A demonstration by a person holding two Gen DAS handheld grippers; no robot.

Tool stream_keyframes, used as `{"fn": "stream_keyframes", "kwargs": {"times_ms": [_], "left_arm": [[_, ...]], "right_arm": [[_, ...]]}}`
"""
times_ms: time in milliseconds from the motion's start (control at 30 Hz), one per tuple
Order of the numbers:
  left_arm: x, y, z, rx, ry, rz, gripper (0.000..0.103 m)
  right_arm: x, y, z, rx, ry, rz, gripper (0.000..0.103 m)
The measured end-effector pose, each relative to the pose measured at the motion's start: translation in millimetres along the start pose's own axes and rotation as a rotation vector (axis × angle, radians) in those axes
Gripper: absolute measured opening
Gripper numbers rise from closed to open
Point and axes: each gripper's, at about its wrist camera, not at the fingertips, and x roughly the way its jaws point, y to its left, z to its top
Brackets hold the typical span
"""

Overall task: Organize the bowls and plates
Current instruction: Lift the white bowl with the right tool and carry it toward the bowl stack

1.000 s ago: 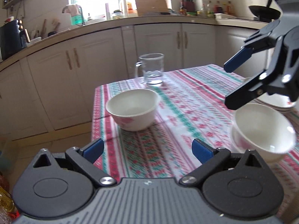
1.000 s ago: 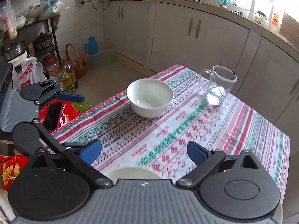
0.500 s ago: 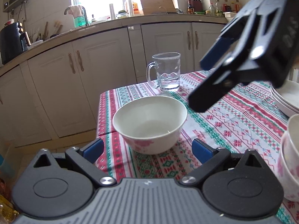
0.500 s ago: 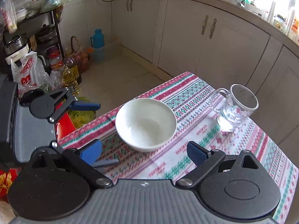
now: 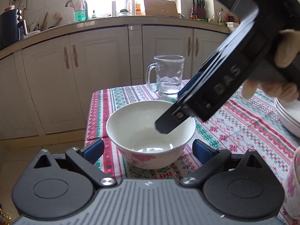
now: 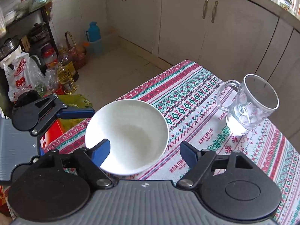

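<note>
White bowl (image 6: pixel 127 136) sits on the table (image 6: pixel 196 97) near its corner, pink floral print on the outer wall, empty. Striped patterned cloth covers the table.

Right gripper (image 6: pixel 144 152): angled down over the bowl, jaws have just been closing. Left finger is inside the bowl at about 7 o'clock of the rim, right finger outside the rim past 4 o'clock, over the cloth. So the near wall of the bowl is between the jaws, but gaps show on both sides; jaws still apart, no pad pressing. In the left wrist view one black finger dips into the bowl from 2 o'clock; a gloved hand (image 5: pixel 277 71) holds that gripper.

Left gripper (image 5: pixel 148 150): jaws wide apart, bowl straddled between the blue pads, nothing touching.

Glass mug (image 6: pixel 247 105), handle toward the bowl, stands at 2 o'clock from the bowl, well apart. Stack of white plates (image 5: pixel 288 114) at 3 o'clock edge of the left wrist view. Second floral bowl (image 5: pixel 292 185), partly cut off, at 4 o'clock edge.
</note>
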Motion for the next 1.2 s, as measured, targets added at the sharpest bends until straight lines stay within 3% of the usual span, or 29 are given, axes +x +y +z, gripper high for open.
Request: {"fn": "stream_keyframes", "kwargs": {"times_ms": [500,1200], "left_arm": [[5.7,1.3,2.0,0.008,-0.002,-0.012,0.097],[9.2,7.8,0.5,-0.028,-0.007,-0.061,0.094]], "right_arm": [[23.9,-4.2,9.4,0.031,0.021,0.028,0.065],[25.2,-6.6,10.9,0.052,0.015,0.035,0.065]]}}
